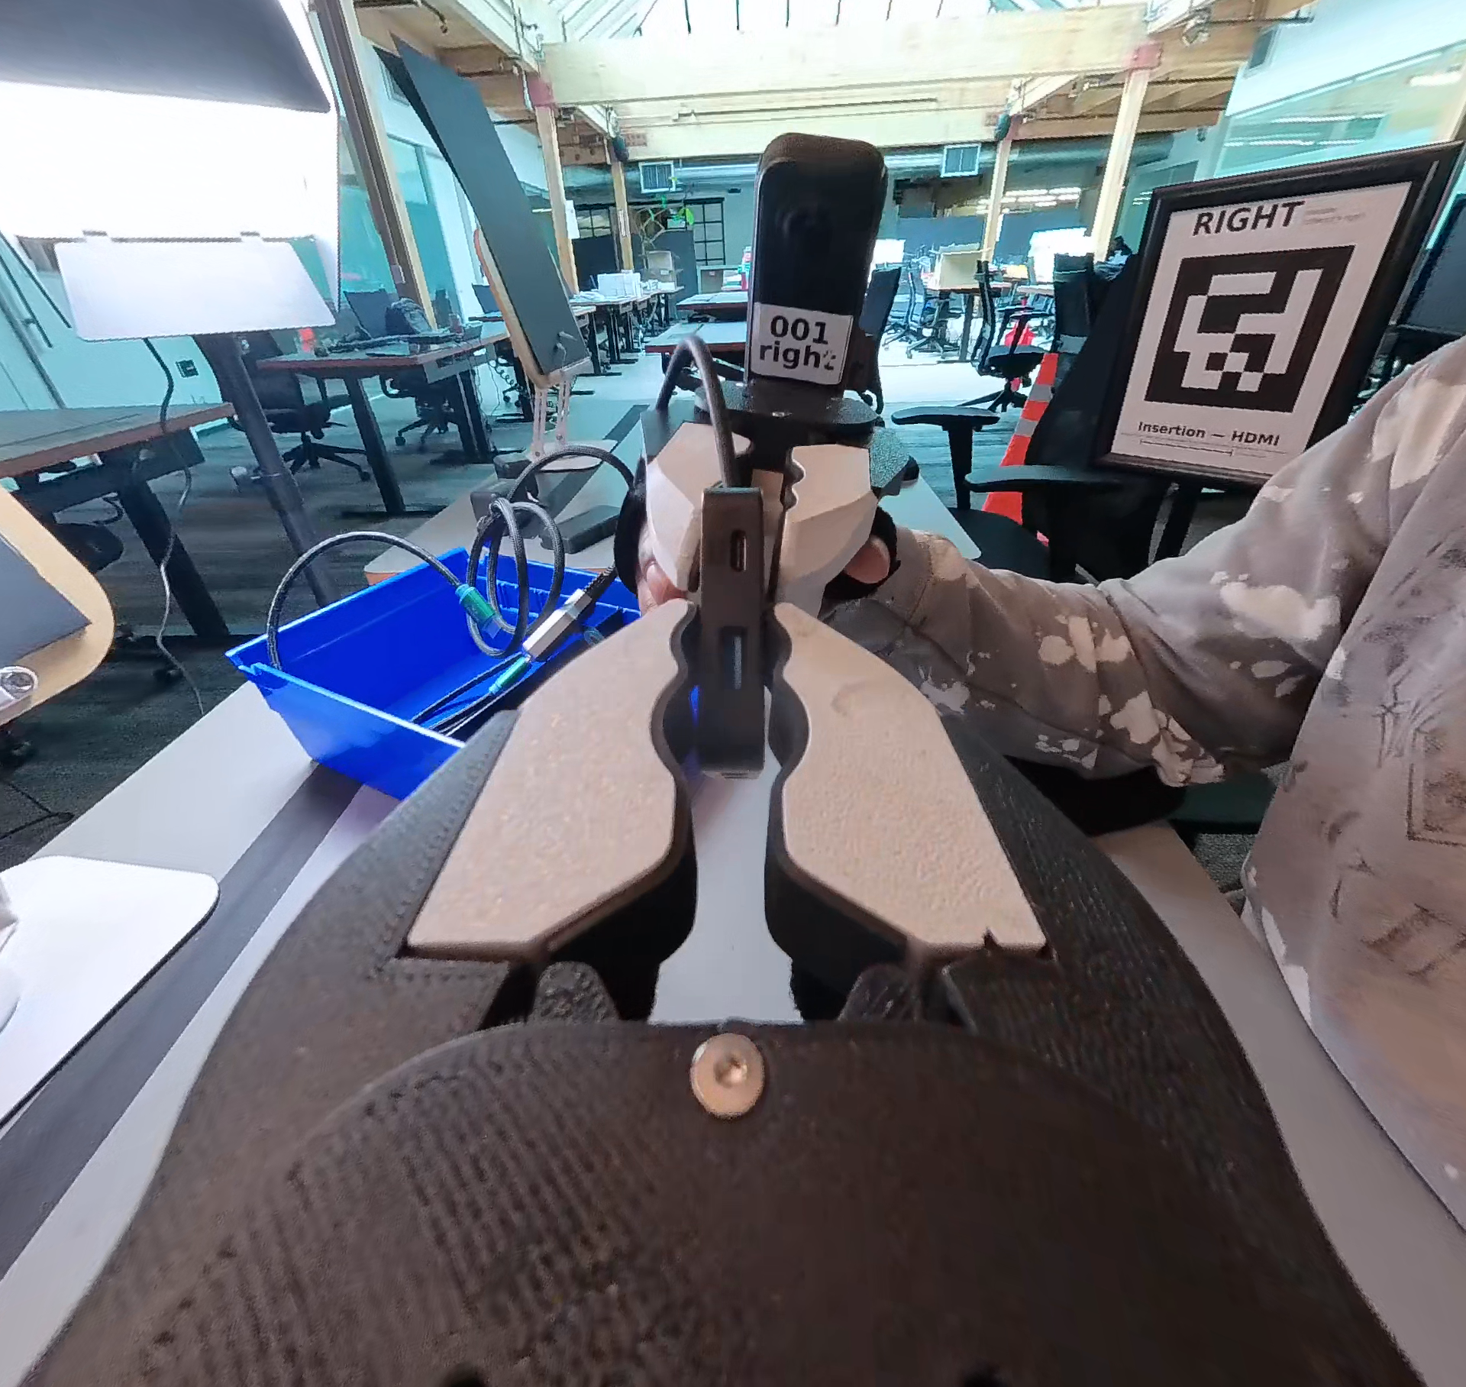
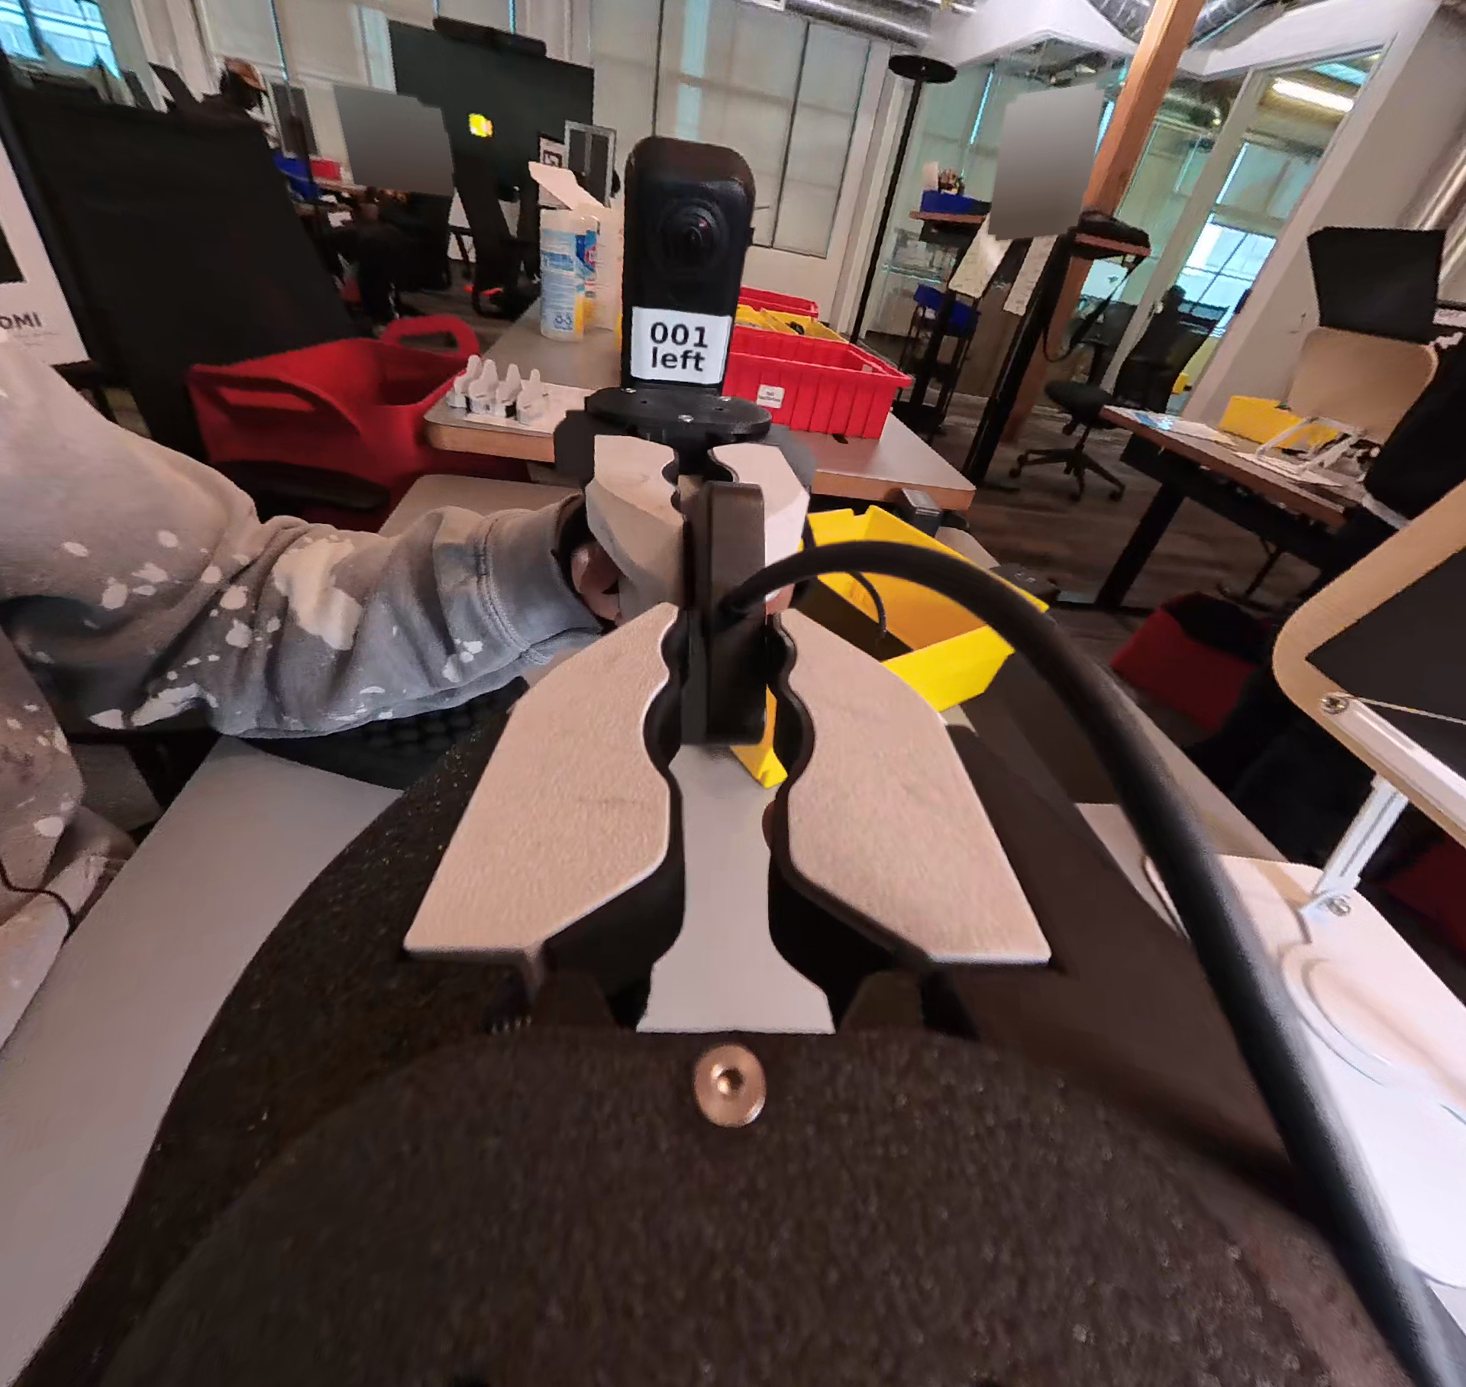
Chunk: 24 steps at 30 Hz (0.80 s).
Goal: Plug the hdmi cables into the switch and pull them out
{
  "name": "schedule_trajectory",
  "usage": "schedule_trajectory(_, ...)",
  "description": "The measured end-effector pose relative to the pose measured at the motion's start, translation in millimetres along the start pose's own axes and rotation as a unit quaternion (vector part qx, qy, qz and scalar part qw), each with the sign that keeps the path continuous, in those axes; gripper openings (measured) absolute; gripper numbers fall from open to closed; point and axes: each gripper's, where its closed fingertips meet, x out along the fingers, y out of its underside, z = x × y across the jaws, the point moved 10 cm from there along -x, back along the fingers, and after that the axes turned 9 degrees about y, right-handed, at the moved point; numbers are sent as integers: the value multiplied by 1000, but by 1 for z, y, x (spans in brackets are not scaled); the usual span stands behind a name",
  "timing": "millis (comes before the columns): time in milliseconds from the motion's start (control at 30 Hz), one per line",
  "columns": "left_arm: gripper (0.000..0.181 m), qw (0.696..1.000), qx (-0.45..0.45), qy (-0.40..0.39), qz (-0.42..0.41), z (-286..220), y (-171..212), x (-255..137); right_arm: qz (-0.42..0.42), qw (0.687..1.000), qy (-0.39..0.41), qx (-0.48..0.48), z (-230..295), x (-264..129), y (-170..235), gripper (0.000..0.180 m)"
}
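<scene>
Holding: both grippers pinch one dark grey switch (image 1: 731, 651) between them, above the grey tabletop (image 1: 198, 785).
Left gripper (image 1: 726, 639): fingers pressed onto the near part of the switch, which stands on edge with its ports facing the camera.
Right gripper (image 2: 726, 635): fingers clamped on the other end of the same switch (image 2: 722, 627); its own black cable (image 2: 1111, 754) leaves that end and arcs off to the right.
HDMI cables (image 1: 508, 595): coiled, braided, lying in the blue bin (image 1: 357, 682), none plugged into the switch.
Blue bin: on the tabletop near its far edge, seen left of the grippers in the left wrist view.
Yellow bin (image 2: 936, 635): behind the switch in the right wrist view.
</scene>
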Motion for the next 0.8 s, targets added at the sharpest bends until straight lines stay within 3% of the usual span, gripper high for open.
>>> schedule_trajectory(167, 14, 1000, 2, 7, 24, -5, -4, 2, 17, 1000, -25, -4, 3, 7, 8, 18)
schedule_trajectory(367, 21, 998, 37, 24, 43, -20, -13, 8, -45, 994, -97, 25, 3, 0, 11, 13)
schedule_trajectory(467, 32, 997, 48, 26, 56, -26, -18, 6, -67, 992, -106, 32, 0, -8, 9, 13)
schedule_trajectory(800, 29, 996, 49, 13, 76, -25, -17, 4, -66, 991, -111, 33, 1, -9, 9, 14)
